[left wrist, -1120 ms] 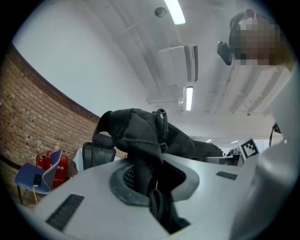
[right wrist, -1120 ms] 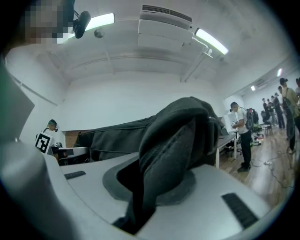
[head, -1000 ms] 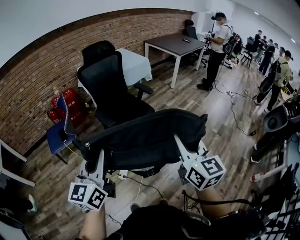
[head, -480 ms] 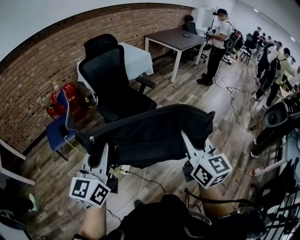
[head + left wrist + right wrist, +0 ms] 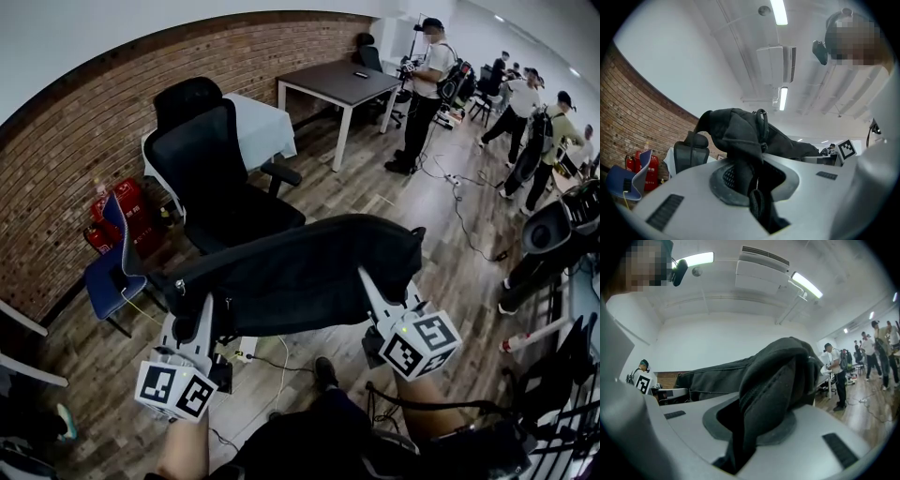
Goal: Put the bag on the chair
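Observation:
A long black bag [image 5: 298, 274] hangs in the air, stretched between both grippers in the head view. My left gripper [image 5: 199, 312] is shut on the bag's left end [image 5: 743, 154], the fabric pinched between its pads. My right gripper [image 5: 367, 281] is shut on the bag's right end [image 5: 773, 394]. A black office chair [image 5: 220, 178] stands on the wood floor just beyond the bag, its seat partly hidden by the bag. The bag is not touching the chair.
A blue chair [image 5: 111, 272] and red fire extinguishers [image 5: 117, 208] stand by the brick wall at left. A white-covered table [image 5: 258, 131] is behind the black chair, a dark table [image 5: 342, 86] farther back. Several people [image 5: 422, 89] stand at the right, and cables [image 5: 267, 361] lie on the floor.
The view has shifted slightly; the bag stays stretched between both grippers at about the same height. Both grips are unchanged.

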`<state>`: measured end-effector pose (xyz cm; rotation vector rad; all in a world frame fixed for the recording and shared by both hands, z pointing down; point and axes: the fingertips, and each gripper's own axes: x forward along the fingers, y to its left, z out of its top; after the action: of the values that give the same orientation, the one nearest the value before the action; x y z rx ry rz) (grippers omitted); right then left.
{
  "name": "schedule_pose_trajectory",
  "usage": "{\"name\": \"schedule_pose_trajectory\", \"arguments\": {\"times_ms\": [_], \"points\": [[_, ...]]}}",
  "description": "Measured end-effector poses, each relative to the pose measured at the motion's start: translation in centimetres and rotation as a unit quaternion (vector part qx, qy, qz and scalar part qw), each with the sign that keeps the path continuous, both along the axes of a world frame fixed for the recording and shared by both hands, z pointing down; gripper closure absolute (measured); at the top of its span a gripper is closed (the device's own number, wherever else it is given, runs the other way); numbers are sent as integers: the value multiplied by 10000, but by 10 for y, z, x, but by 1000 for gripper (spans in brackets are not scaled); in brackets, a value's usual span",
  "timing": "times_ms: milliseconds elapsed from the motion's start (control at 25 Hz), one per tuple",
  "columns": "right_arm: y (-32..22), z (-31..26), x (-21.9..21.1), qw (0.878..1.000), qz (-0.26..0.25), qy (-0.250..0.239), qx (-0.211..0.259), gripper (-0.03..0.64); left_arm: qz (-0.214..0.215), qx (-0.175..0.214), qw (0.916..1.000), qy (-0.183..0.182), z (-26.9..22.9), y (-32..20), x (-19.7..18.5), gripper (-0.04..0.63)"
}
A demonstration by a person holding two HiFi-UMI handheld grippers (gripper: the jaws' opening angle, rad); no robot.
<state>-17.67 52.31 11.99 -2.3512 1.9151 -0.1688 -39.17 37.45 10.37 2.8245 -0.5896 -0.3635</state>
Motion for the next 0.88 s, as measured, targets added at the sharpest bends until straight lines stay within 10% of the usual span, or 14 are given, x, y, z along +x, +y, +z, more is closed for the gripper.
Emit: {"name": "schedule_pose_trajectory", "arguments": {"times_ms": [880], "points": [[-86, -16, 198, 9996, -290, 18, -16, 549, -349, -20, 9993, -118, -10, -76, 193, 543]]}}
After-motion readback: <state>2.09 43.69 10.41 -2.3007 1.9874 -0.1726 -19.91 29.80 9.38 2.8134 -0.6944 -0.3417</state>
